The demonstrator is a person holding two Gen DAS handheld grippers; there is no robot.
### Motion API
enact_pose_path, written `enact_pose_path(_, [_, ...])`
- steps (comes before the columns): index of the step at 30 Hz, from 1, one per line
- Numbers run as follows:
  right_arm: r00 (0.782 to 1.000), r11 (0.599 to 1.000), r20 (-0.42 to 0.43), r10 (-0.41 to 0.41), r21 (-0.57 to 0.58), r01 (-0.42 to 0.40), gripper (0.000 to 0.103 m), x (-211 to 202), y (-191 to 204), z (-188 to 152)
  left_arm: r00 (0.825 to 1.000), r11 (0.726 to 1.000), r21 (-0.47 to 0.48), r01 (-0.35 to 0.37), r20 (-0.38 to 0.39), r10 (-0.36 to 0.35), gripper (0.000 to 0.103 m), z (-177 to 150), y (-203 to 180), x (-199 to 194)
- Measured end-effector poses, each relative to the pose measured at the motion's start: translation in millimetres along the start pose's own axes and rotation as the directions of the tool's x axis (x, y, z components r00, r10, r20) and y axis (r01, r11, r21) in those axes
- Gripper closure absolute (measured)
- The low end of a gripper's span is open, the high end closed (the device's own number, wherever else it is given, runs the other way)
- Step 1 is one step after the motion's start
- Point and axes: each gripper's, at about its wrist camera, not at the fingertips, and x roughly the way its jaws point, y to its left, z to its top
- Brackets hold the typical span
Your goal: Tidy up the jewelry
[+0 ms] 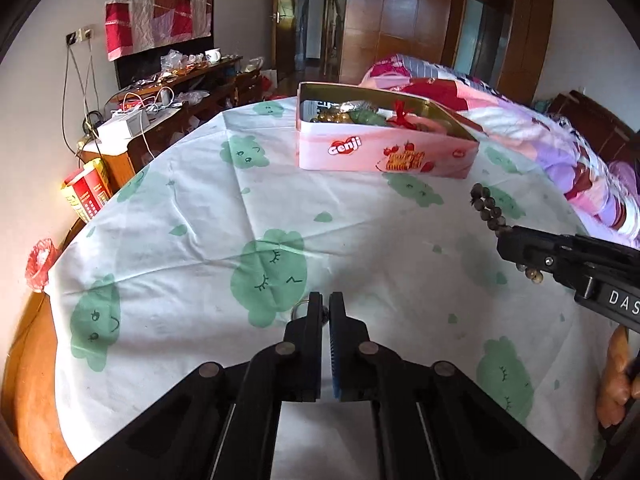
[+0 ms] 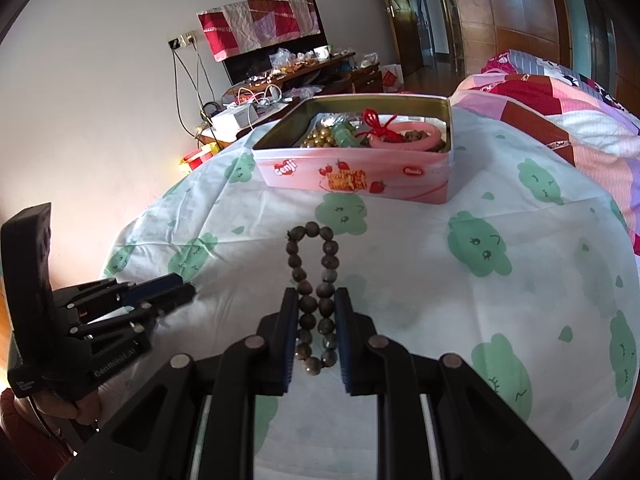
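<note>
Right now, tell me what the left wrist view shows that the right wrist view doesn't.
Only the left wrist view shows a thin metal ring at the left gripper fingertips, which are nearly closed on it, and the red-and-yellow boxes beside the table.

Only the right wrist view shows the pink bangle inside the tin, and the bead bracelet as a full loop pinched by the right gripper.

Both show the pink Genji tin, the green-patterned cloth and the cluttered sideboard.
</note>
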Motion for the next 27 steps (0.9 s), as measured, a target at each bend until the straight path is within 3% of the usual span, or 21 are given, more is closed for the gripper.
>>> enact_pose_path(7, [1.0, 1.0, 0.005, -0.007, 0.009, 0.006, 0.082, -2.6, -1.2, -1.7, 0.999, 0.997, -0.065, 0.041, 0.033, -0.039, 0.101, 3.0, 11.4, -8.7])
enact_pose_path(14, [1.0, 1.0, 0.003, -0.005, 0.025, 0.004, 0.082, -1.9, -4.7, -1.1, 0.995, 1.0, -0.029, -0.002, 0.1, 0.004, 0.101, 9.3, 15.6, -27.7])
enact_pose_path(18, [1.0, 1.0, 0.003, -0.002, 0.025, 0.002, 0.082, -1.7, -5.0, -0.4, 0.995, 1.0, -0.027, -0.006, 0.097, 0.008, 0.101, 7.1, 17.3, -26.0])
enact_pose_path(27, [1.0, 1.0, 0.003, -0.001, 0.029, 0.001, 0.082, -2.1, -6.0, -0.8, 0.988, 0.997, -0.036, 0.064, 0.145, -0.059, 0.101, 9.2, 17.4, -36.2])
